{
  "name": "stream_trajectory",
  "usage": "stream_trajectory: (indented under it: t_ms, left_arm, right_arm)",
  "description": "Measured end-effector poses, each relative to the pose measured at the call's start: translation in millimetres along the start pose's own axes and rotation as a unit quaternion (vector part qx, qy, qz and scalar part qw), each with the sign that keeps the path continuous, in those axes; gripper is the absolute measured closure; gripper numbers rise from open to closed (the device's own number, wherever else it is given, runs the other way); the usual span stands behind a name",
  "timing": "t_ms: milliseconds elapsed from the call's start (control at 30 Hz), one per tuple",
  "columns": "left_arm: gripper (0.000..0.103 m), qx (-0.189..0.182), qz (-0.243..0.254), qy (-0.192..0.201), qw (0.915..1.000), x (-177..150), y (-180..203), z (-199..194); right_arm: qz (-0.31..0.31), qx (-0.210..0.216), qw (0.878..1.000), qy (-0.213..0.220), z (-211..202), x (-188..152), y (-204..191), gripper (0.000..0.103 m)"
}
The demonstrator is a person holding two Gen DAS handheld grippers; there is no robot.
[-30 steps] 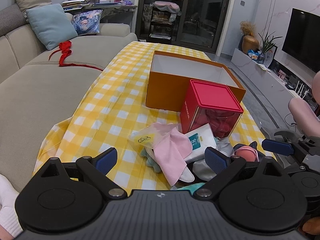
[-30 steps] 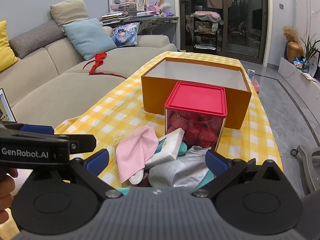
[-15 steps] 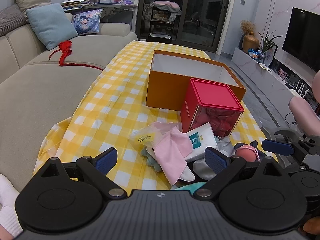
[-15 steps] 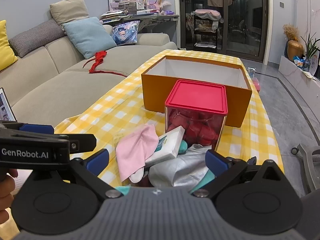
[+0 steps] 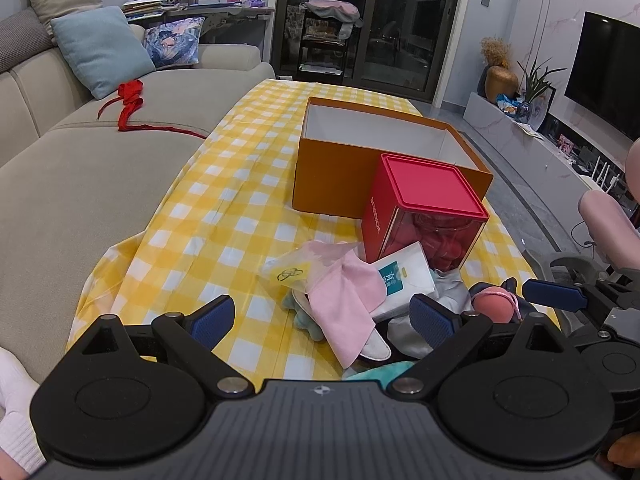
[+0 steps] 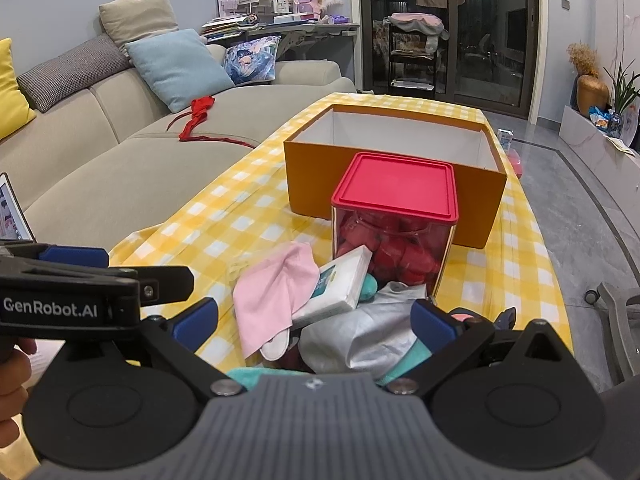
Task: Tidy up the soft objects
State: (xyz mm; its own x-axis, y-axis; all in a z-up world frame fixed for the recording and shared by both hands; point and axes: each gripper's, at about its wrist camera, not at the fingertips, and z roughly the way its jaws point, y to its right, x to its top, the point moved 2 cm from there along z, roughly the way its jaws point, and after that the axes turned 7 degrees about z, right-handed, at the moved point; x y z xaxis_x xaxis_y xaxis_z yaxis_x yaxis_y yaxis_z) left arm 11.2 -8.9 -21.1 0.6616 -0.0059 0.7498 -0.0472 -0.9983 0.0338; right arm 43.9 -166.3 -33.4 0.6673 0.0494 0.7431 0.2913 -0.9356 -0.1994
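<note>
Both grippers spread wide, holding nothing. Left gripper [image 5: 322, 316] hovers just short of the pink cloth [image 5: 346, 300]; right gripper [image 6: 314, 318] over the grey garment [image 6: 360, 336]. Orange box [image 6: 384, 168] stands beyond. Pinch one layer only, lift clear.

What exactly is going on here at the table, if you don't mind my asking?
A person holds the left gripper and the right gripper, both open and empty, over a pile of soft items on the yellow checked tablecloth. A pink cloth tops the pile. Behind it stand a red-lidded container and an open orange box whose visible inside looks empty. Nothing is grasped yet.
</note>
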Motion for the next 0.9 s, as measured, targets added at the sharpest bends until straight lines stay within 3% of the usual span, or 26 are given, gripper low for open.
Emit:
stream_trajectory:
  t_ms: [233, 333, 400, 467, 567, 633, 733, 900]
  left_arm:
    - [0.0, -0.016, -0.004, 0.008, 0.9998, -3.0, -10.1, -2.4]
    - [0.0, -0.029, -0.02, 0.002, 0.9994, -2.0, -20.0, -0.7]
    - [0.0, -0.013, 0.018, -0.016, 0.9996, -4.1, -17.2, 3.8]
    - [0.0, 0.007, 0.07, -0.022, 0.9973, -8.8, -7.8, 8.7]
    - [0.0, 0.0, 0.109, -0.041, 0.9932, -18.3, 3.6, 19.6]
    - [0.0, -0.013, 0.115, -0.053, 0.9918, -24.8, 8.9, 26.9]
    - [0.0, -0.025, 0.12, -0.067, 0.9902, -32.7, 13.4, 36.5]
    - [0.0, -0.039, 0.104, -0.081, 0.9905, -38.5, 10.0, 45.6]
  right_arm:
    - [0.009, 0.009, 1.0, -0.02, 6.2, 0.0, 4.4, 0.003]
    - [0.044, 0.025, 0.998, -0.039, 11.1, 1.9, 17.2, 0.003]
    - [0.068, 0.023, 0.996, -0.047, 15.6, 4.2, 26.6, 0.004]
    - [0.093, 0.032, 0.994, -0.048, 20.0, 8.5, 35.5, 0.01]
    - [0.103, 0.038, 0.993, -0.049, 32.0, 15.7, 43.7, 0.017]
    - [0.116, 0.053, 0.99, -0.055, 45.2, 20.0, 48.1, 0.019]
    - [0.146, 0.082, 0.984, -0.069, 67.2, 27.1, 54.1, 0.035]
    - [0.157, 0.059, 0.98, -0.102, 107.3, 33.7, 61.3, 0.057]
